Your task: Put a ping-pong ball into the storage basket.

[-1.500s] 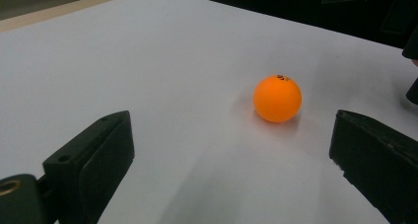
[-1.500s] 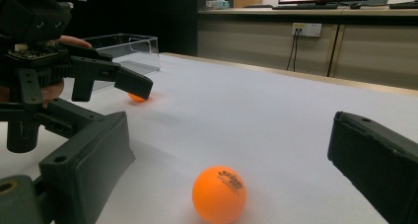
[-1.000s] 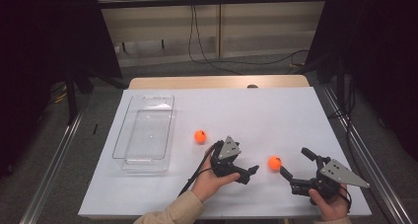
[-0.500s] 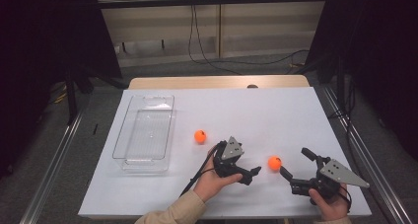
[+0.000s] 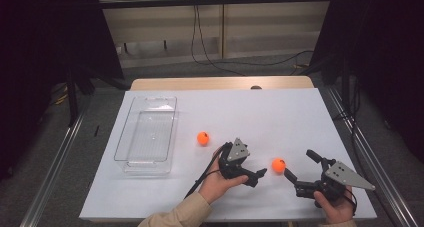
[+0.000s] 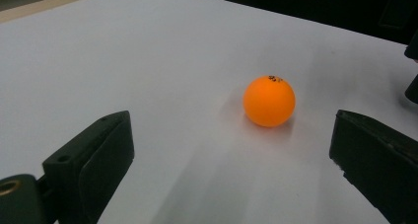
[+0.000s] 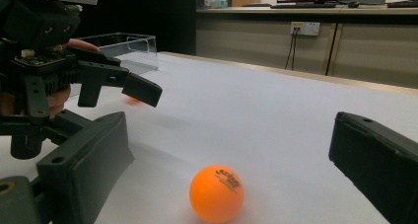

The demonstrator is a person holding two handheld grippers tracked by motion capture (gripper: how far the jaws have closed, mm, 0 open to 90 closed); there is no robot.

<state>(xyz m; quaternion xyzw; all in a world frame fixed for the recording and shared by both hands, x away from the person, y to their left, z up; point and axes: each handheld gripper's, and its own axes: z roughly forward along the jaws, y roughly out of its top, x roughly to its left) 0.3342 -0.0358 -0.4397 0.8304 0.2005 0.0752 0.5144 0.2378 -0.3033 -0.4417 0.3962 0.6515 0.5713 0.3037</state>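
Near the table's [image 5: 150, 197] front edge, the orange ball [image 5: 278, 165] is being flanked by the left gripper [image 5: 260, 174] and right gripper [image 5: 300, 167], both spread wide, seemingly for a pickup.

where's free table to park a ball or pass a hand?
Free: the far half of the white table, beyond both orange balls, and the strip right of the clear tray. Crowded: the near edge, where the left gripper and right gripper, both open, flank the near ball.
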